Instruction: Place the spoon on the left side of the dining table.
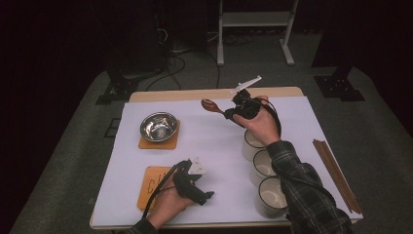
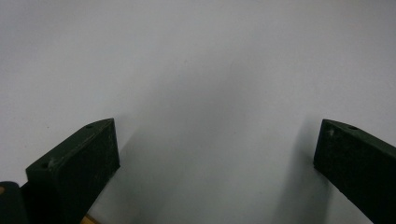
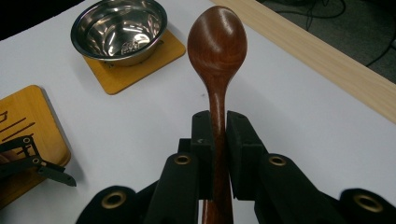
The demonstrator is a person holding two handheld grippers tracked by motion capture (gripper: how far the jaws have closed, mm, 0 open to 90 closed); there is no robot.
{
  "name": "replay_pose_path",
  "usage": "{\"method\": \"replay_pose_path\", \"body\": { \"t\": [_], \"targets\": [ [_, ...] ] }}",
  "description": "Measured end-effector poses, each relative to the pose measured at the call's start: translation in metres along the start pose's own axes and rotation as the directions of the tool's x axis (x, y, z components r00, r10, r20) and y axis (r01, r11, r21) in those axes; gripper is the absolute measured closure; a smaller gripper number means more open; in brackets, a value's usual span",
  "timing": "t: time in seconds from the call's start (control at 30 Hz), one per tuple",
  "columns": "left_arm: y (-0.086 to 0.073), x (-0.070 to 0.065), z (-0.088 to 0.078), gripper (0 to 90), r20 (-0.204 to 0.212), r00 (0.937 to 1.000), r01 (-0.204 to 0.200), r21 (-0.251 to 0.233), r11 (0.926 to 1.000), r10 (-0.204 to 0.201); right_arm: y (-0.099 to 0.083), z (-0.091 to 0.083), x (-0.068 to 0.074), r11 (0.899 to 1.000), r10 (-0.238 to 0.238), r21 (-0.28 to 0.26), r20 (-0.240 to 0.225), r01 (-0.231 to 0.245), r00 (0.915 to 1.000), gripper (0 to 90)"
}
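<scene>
White cloth (image 1: 214,146) covered the table. Nearest the person, the left gripper (image 1: 207,196) rested low over the cloth beside a bare wooden coaster (image 1: 151,185), its jaws spread wide with nothing between them; in the left gripper view the two black pads (image 2: 79,163) stood far apart over plain cloth. Three white cups (image 1: 265,165) stood in a row to the right, with brown chopsticks (image 1: 336,173) lying at the table's right edge. Farther off, the right gripper (image 3: 218,140) was clamped tight on the handle of a brown wooden spoon (image 3: 217,44), held above the cloth with its bowl pointing towards a steel bowl (image 1: 158,126) on a second coaster (image 1: 158,143).
</scene>
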State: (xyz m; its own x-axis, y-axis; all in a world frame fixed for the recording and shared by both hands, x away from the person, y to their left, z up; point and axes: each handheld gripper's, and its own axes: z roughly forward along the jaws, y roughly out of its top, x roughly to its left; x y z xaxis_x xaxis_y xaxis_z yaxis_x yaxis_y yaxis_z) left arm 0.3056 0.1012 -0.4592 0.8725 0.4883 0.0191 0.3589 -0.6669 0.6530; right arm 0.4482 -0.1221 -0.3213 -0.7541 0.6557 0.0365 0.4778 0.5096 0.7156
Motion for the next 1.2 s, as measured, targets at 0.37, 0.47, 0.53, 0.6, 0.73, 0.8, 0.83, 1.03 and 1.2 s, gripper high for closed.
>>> {"method": "replay_pose_path", "body": {
  "t": [0.37, 0.47, 0.53, 0.6, 0.73, 0.8, 0.83, 1.03, 1.2],
  "targets": [
    [0.000, 0.000, 0.000, 0.0, -0.001, 1.0000, 0.001, -0.001, 1.0000, -0.001, 0.008, 0.015, 0.005, 1.000, -0.011, 0.007, -0.028, 0.011, 0.9996, 81.2],
    [0.000, 0.000, 0.000, 0.0, -0.001, 1.0000, 0.000, -0.001, 1.0000, 0.000, 0.012, 0.020, 0.007, 1.000, -0.018, 0.008, -0.034, 0.018, 0.9993, 81.2],
    [0.000, 0.000, 0.000, 0.0, -0.001, 1.0000, 0.000, -0.001, 1.0000, 0.000, 0.014, 0.022, 0.009, 1.000, -0.019, 0.014, -0.038, 0.020, 0.9991, 81.2],
    [0.000, 0.000, 0.000, 0.0, -0.001, 1.0000, 0.000, -0.001, 1.0000, 0.000, 0.016, 0.025, 0.011, 1.000, -0.024, 0.011, -0.042, 0.025, 0.9988, 81.2],
    [0.000, 0.000, 0.000, 0.0, 0.000, 1.0000, 0.002, -0.001, 1.0000, -0.002, 0.021, 0.031, 0.015, 1.000, -0.026, 0.016, -0.050, 0.027, 0.9984, 81.2],
    [0.000, 0.000, 0.000, 0.0, 0.001, 1.0000, 0.002, -0.001, 1.0000, -0.002, 0.023, 0.033, 0.016, 0.999, -0.032, 0.019, -0.054, 0.033, 0.9980, 81.2],
    [0.000, 0.000, 0.000, 0.0, 0.001, 1.0000, 0.002, -0.001, 1.0000, -0.002, 0.024, 0.035, 0.017, 0.999, -0.038, 0.019, -0.055, 0.039, 0.9978, 81.2],
    [0.000, 0.000, 0.000, 0.0, -0.001, 1.0000, 0.000, 0.001, 1.0000, 0.000, 0.029, 0.041, 0.021, 0.999, -0.043, 0.020, -0.072, 0.045, 0.9965, 81.2],
    [0.000, 0.000, 0.000, 0.0, -0.001, 1.0000, -0.001, 0.001, 1.0000, 0.001, 0.034, 0.046, 0.025, 0.998, -0.054, 0.023, -0.080, 0.056, 0.9953, 81.2]
  ]
}}
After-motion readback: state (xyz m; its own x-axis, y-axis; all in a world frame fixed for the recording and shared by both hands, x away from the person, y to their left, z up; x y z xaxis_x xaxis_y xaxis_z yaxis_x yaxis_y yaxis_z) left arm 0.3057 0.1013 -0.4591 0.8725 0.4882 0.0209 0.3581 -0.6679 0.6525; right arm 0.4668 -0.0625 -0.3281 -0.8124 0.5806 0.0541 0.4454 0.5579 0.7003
